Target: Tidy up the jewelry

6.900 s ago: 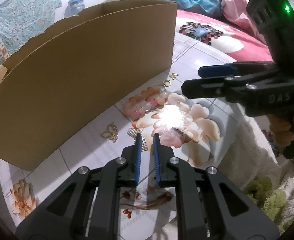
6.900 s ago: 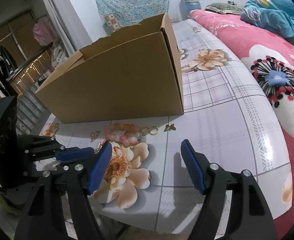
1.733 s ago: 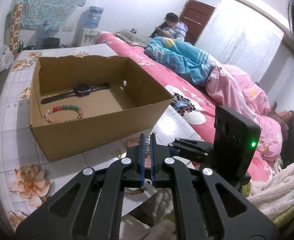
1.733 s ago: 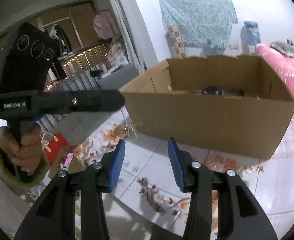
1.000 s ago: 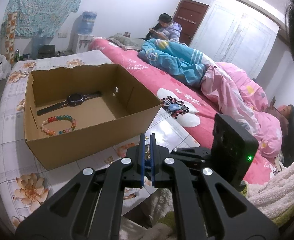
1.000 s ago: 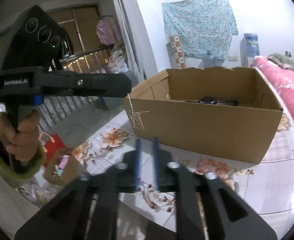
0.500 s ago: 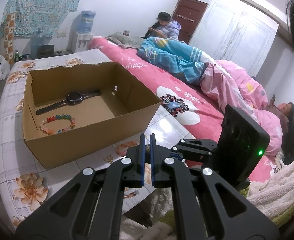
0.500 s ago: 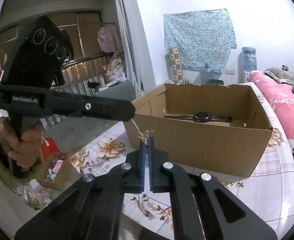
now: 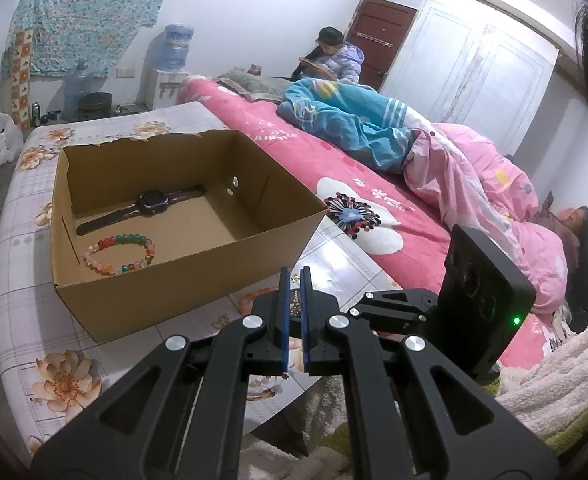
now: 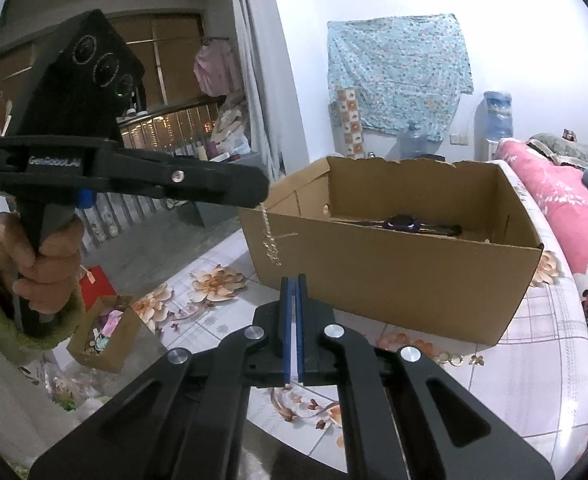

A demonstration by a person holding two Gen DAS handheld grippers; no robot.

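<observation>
Chain (image 10: 270, 240) of thin gold, pinched in the tip of the left tongs (image 9: 294, 278) and dangling free below it, off the front left corner of the cardboard box (image 10: 393, 280). In the left view, only a gold glint of the chain between the blue pads (image 9: 283, 312), pressed narrow on it. Left tongs gripped by a hand (image 10: 46, 264) in a green fuzzy cuff.

Right tongs (image 10: 294, 280) closed pad to pad, nothing between them, held low in front of the box and just right of the hanging chain.

Box open at the top, standing on the flowered table (image 9: 34, 280). Inside on its floor: a dark watch (image 9: 150, 200) laid flat toward the back, a bracelet of mixed coloured beads (image 9: 120, 248) nearer the front wall, the two apart.

On the table just outside the front wall: a pink bead bracelet (image 10: 407, 345) with a gold ring (image 10: 450, 358), and a small gold charm (image 10: 475, 359) beside it.
</observation>
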